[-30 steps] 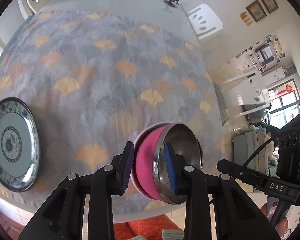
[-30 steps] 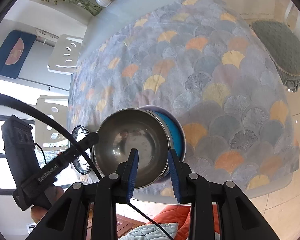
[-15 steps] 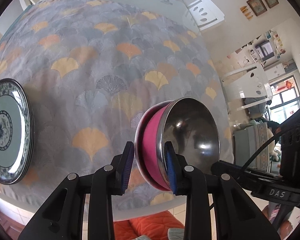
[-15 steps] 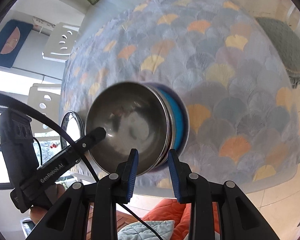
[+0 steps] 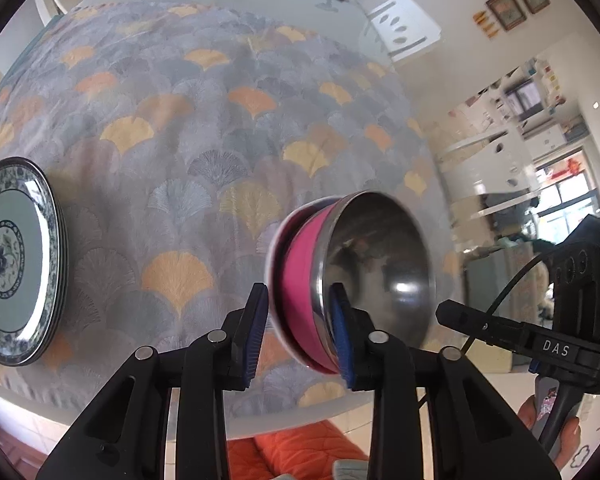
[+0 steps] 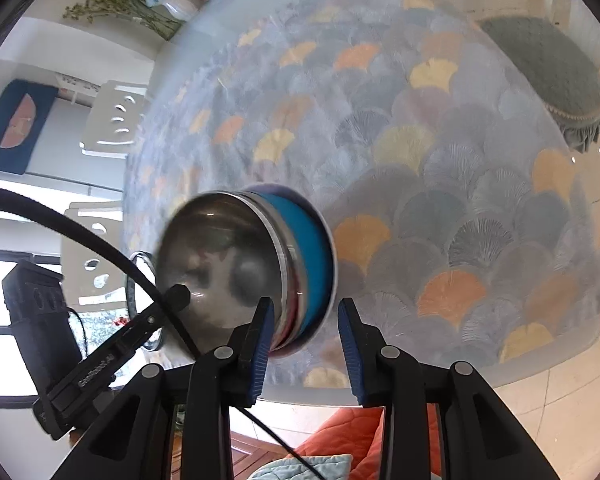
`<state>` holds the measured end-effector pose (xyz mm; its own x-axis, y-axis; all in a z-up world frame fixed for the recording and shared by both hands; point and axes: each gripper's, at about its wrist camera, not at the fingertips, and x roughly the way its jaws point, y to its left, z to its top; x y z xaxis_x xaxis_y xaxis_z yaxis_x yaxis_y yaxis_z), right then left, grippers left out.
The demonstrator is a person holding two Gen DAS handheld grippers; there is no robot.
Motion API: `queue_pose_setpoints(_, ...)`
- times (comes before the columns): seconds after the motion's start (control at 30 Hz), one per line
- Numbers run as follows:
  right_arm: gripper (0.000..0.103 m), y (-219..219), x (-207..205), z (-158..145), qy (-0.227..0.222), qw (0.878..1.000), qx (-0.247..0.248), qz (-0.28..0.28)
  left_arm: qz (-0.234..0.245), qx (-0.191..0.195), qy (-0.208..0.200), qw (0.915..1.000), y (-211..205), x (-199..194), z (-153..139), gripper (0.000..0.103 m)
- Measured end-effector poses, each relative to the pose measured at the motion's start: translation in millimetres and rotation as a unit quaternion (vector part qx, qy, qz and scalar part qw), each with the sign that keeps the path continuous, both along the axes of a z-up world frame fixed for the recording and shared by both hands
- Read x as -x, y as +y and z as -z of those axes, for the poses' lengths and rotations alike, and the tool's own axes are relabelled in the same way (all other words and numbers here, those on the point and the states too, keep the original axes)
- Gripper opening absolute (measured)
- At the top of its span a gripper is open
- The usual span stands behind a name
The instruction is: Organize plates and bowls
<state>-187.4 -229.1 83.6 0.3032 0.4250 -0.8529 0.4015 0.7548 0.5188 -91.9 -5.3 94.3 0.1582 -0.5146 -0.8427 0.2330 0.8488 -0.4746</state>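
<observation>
Your left gripper [image 5: 298, 334] clamps the pink bowl [image 5: 300, 280] tipped sideways, mouth rightward; your right gripper [image 6: 306, 342] stands spread around the blue bowl [image 6: 312, 256], mouth leftward.

we saw the right tongs [image 6: 305, 336] from behind, their blue-padded fingers [image 6: 260, 338] standing apart. the blue bowl [image 6: 306, 264], steel inside and blue outside, sat tilted on its side between them; its rim lay against the left finger, while a gap showed beside the right finger, so we could not tell whether the bowl was truly gripped. the bowl looked blurred. behind it spread the tabletop [image 6: 440, 168], covered in a cloth of grey, yellow and orange fan shapes. the left tongs [image 6: 100, 356] reached in from the lower left, tip near the bowl's mouth. a vase of flowers [image 6: 172, 6] stood at the far edge, and a green cushion [image 6: 552, 76] lay at upper right.
</observation>
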Motion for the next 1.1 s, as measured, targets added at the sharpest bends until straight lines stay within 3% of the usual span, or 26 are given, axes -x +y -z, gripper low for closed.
queue_pose_setpoints(0.07,0.032,0,1,-19,-0.019,1.0,0.011,-0.001,-0.004,0.023,-0.005,0.9997,6,2,-13,0.027)
queue_pose_setpoints(0.17,0.032,5,2,-48,-0.048,0.998,0.039,-0.009,-0.015,0.028,-0.031,0.999,11,6,-38,0.027)
queue_pose_setpoints(0.23,0.037,10,1,-71,-0.074,0.995,0.065,-0.017,-0.021,0.032,-0.042,0.9984,13,9,-51,0.031)
queue_pose_setpoints(0.3,0.064,13,2,-89,-0.105,0.99,0.09,-0.024,-0.035,0.048,-0.046,0.9972,17,13,-62,0.045)
queue_pose_setpoints(0.33,0.07,16,3,-100,-0.129,0.985,0.11,-0.028,-0.039,0.052,-0.047,0.9968,18,14,-65,0.052)
queue_pose_setpoints(0.37,0.081,19,5,-107,-0.147,0.98,0.132,-0.035,-0.047,0.06,-0.05,0.9958,20,15,-67,0.07)
queue_pose_setpoints(0.4,0.086,20,4,-109,-0.154,0.977,0.143,-0.042,-0.051,0.064,-0.053,0.9952,21,15,-67,0.077)
queue_pose_setpoints(0.47,0.087,23,2,-105,-0.158,0.973,0.157,-0.061,-0.054,0.063,-0.048,0.9954,19,14,-57,0.077)
queue_pose_setpoints(0.67,0.087,16,-17,-35,-0.069,0.991,0.087,-0.079,-0.075,0.055,0.032,0.9952,8,6,0,0.073)
queue_pose_setpoints(1.1,0.087,19,-42,17,-0.035,0.987,0.095,-0.125,-0.095,0.038,0.063,0.9927,-4,7,42,0.062)
